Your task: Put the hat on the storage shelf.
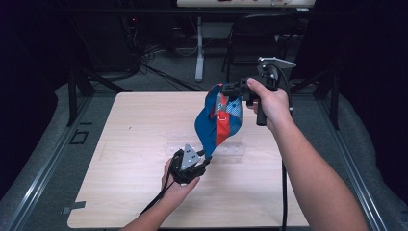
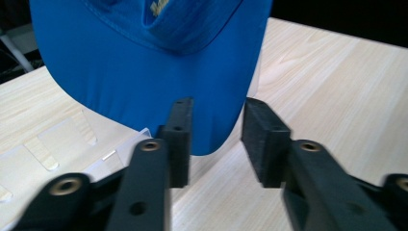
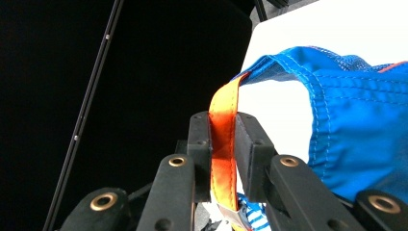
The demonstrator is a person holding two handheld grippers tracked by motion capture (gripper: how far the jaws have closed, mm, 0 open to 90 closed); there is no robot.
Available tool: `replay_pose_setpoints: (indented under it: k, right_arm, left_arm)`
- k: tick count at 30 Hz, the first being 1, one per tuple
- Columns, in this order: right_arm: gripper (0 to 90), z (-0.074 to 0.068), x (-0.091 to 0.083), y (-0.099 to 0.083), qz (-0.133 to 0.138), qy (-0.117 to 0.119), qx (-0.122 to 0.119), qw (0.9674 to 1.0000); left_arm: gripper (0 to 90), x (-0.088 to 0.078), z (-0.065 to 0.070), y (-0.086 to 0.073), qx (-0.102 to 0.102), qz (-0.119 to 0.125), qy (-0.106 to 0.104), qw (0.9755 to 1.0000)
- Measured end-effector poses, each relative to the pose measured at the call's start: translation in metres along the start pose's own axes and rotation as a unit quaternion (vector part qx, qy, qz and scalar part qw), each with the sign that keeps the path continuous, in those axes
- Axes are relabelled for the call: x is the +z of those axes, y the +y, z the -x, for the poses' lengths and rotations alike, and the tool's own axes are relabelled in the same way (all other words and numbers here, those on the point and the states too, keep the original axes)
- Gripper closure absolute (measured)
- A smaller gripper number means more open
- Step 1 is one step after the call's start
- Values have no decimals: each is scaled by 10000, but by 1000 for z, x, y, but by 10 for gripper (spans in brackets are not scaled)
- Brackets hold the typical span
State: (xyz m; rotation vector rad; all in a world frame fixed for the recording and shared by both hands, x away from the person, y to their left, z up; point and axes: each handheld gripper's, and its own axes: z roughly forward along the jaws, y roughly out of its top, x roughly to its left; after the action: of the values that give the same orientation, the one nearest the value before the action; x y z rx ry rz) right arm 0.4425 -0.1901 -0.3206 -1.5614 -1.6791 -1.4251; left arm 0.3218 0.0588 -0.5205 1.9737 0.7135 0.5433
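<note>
The right gripper [image 3: 222, 139] has its jaws pressed together on the orange strap [image 3: 224, 125] of a blue cap [image 1: 217, 120], pinching it flat between the two black pads. From that strap the cap hangs in the air above the wooden table [image 1: 134, 144], its brim pointing down. Seen from the high view, the right gripper [image 1: 240, 91] is held up over the far right part of the table.

Below the cap, the left gripper [image 2: 215, 139] has its jaws spread. The tip of the cap's brim [image 2: 207, 130] sits between them, and the pads are not pressing on it. In the high view the left gripper [image 1: 204, 159] is just under the brim, low over the table. A clear plastic sheet [image 1: 231, 150] lies flat on the table beneath the cap.
</note>
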Motion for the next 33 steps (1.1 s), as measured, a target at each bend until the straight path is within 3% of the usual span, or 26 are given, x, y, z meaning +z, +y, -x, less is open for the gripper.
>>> replay_pose_setpoints:
  k: [5,17,24,33]
  right_arm:
    - [782,0,0,0,0,-47,-5,10000]
    - [781,-1,1,0,-15,-25,-8,10000]
    - [782,1,3,0,-24,-53,-9,10000]
    - [782,4,7,-1,-40,-97,18,9999]
  left_arm:
    - [840,0,-9,-3,-140,-130,56,9998]
    - [875,-8,-18,-5,-60,-49,66,9999]
    - [876,-11,-26,-7,-228,30,-60,9997]
    - [875,-7,-34,-10,-370,-103,-135,9992]
